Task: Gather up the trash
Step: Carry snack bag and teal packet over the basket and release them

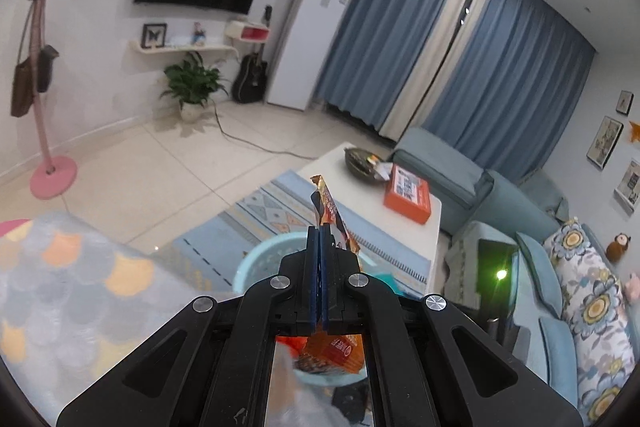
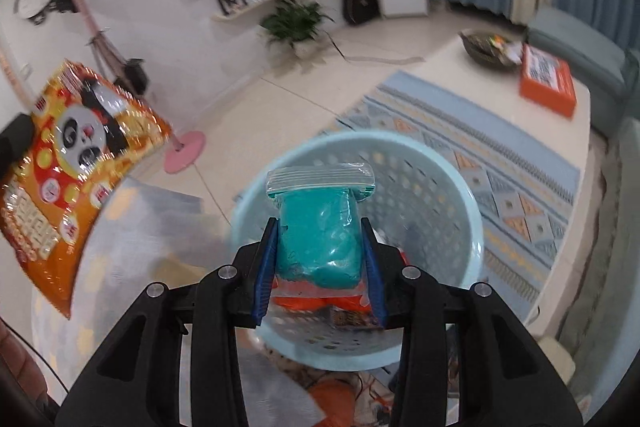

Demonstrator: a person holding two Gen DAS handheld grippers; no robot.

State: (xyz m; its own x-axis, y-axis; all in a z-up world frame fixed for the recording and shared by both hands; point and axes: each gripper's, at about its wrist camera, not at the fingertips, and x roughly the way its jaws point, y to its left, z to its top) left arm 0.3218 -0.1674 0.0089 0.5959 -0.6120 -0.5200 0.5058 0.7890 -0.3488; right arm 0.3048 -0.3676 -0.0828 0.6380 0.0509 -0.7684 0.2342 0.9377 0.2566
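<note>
The left gripper (image 1: 320,239) is clamped nearly shut on an orange snack wrapper (image 1: 330,209), above the pale blue basket (image 1: 256,263). Only the right wrist view shows the wrapper's panda face (image 2: 86,143) (far left). The right gripper (image 2: 320,231), jaws part-open, pinches a teal zip bag (image 2: 320,223) over the basket (image 2: 472,227).

Basket (image 2: 420,187) near centre under both held packets, rug (image 2: 520,163) to its right, table (image 2: 480,75) beyond with bowl (image 2: 484,51) far, box (image 2: 546,87) nearer.
</note>
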